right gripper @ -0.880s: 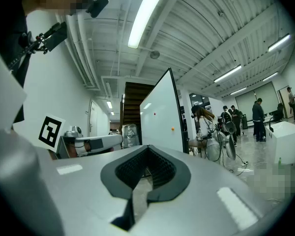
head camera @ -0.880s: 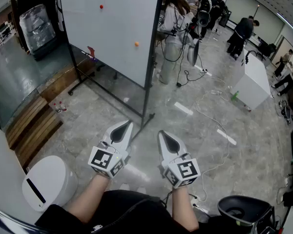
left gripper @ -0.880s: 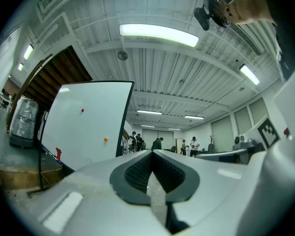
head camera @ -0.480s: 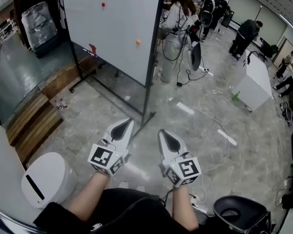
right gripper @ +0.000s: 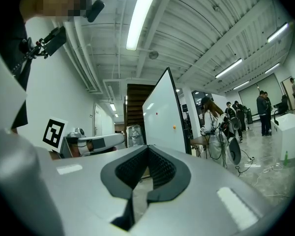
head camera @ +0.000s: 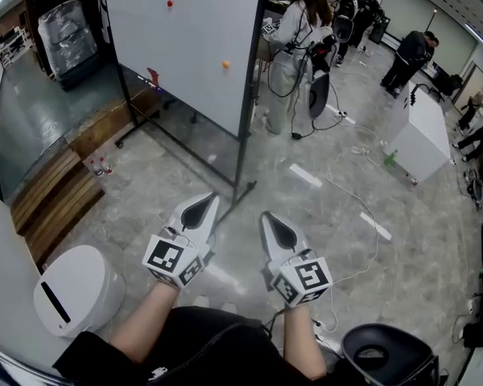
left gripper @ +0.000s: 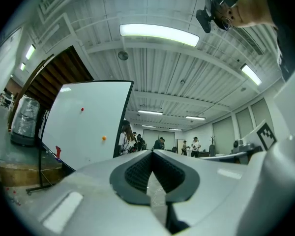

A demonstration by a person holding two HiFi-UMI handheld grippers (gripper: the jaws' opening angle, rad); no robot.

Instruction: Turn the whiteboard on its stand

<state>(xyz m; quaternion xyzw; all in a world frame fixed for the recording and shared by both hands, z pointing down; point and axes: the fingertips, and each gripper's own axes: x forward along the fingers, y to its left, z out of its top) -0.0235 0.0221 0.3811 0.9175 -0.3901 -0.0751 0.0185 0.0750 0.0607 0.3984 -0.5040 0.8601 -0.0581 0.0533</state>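
Observation:
A large whiteboard (head camera: 185,39) on a black wheeled stand (head camera: 240,185) stands upright ahead of me, with a red and an orange magnet on its face. It also shows in the left gripper view as the whiteboard (left gripper: 83,122) and in the right gripper view as the whiteboard (right gripper: 162,117). My left gripper (head camera: 212,200) and right gripper (head camera: 266,218) are held side by side low in the head view, well short of the stand's foot. Both are shut with nothing between their jaws.
A white bin (head camera: 72,292) sits at my lower left, a black chair (head camera: 386,356) at lower right. Wooden planks (head camera: 52,203) lie left of the stand. Cables (head camera: 362,215) trail across the floor. Several people (head camera: 298,47) stand beyond the board near a white cabinet (head camera: 423,139).
The view has shifted slightly closer to the whiteboard; both grippers keep their places and stay shut.

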